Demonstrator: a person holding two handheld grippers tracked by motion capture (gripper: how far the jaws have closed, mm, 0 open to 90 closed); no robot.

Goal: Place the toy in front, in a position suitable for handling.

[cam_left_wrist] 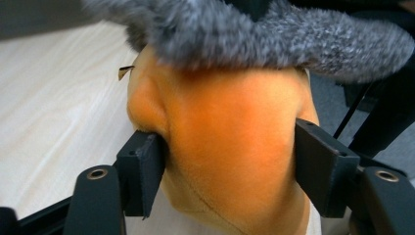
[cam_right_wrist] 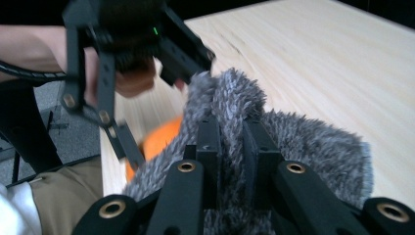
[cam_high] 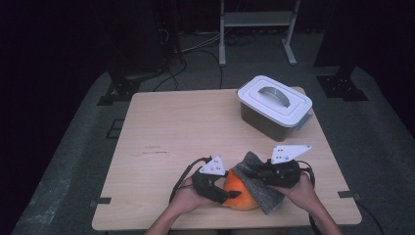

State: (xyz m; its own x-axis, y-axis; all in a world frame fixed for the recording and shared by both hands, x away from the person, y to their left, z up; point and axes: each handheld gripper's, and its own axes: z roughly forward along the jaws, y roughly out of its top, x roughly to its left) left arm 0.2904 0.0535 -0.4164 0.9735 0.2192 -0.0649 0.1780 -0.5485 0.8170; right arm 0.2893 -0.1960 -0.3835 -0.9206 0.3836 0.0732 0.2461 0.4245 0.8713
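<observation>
Grey furry cloth (cam_high: pixel 259 183) (pinched by right gripper (cam_high: pixel 254 172)) runs diagonally over orange toy (cam_high: pixel 240 192).

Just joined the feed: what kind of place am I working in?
Likely a lab or recording room, not a home: a bare wooden table on grey carpet, cables trailing over the floor, a white metal stand and dark surroundings behind it.

A light wooden tabletop (cam_high: pixel 166 127) stands on a grey floor (cam_high: pixel 73 147) in a dark room, lit from above. Behind it, black cables (cam_high: pixel 195 54) trail across the floor beside a pale metal stand (cam_high: pixel 257 22). Dark frame feet (cam_high: pixel 342 85) rest at both sides.
</observation>
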